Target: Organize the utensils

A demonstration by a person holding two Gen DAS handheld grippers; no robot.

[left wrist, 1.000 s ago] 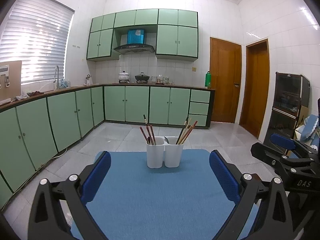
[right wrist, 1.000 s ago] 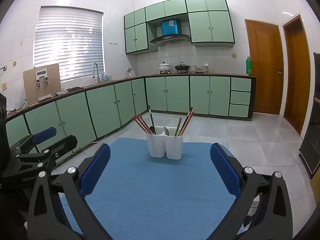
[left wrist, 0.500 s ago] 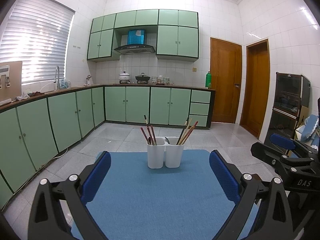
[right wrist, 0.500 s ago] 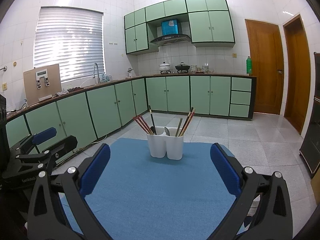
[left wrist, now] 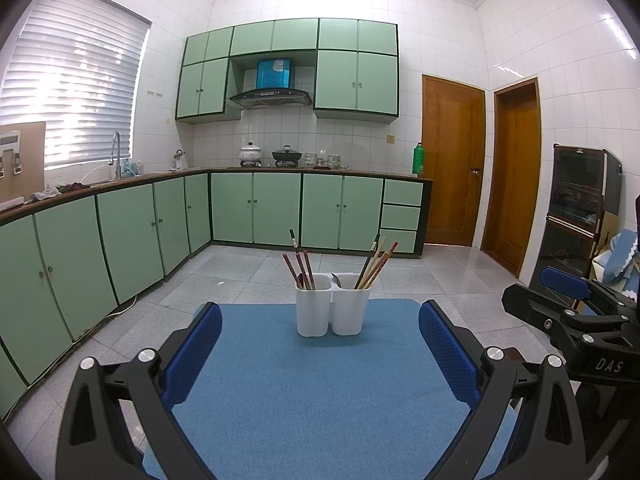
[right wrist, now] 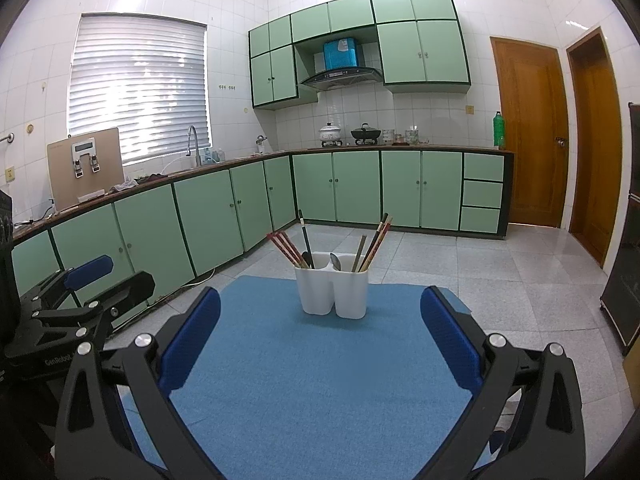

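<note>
Both claws spread wide, empty. Chopsticks (left wrist: pixel 376 262) upright in white holder (left wrist: pixel 332 307), tips fanning outward.

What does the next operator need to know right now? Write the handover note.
Left gripper: open, empty, held above the near part of the blue mat.
Right gripper: open, empty, beside the left one, aimed at the same spot.
Holder: white, two cups, upright at the mat's far end. Left cup has red chopsticks, one dark stick and a spoon; right cup has mixed chopsticks and a spoon.
Done: nothing gripped; no utensil lies loose on the mat.
Left: sorting between the cups looks unfinished, with chopsticks and a spoon in each. Neither gripper is near the holder.
</note>
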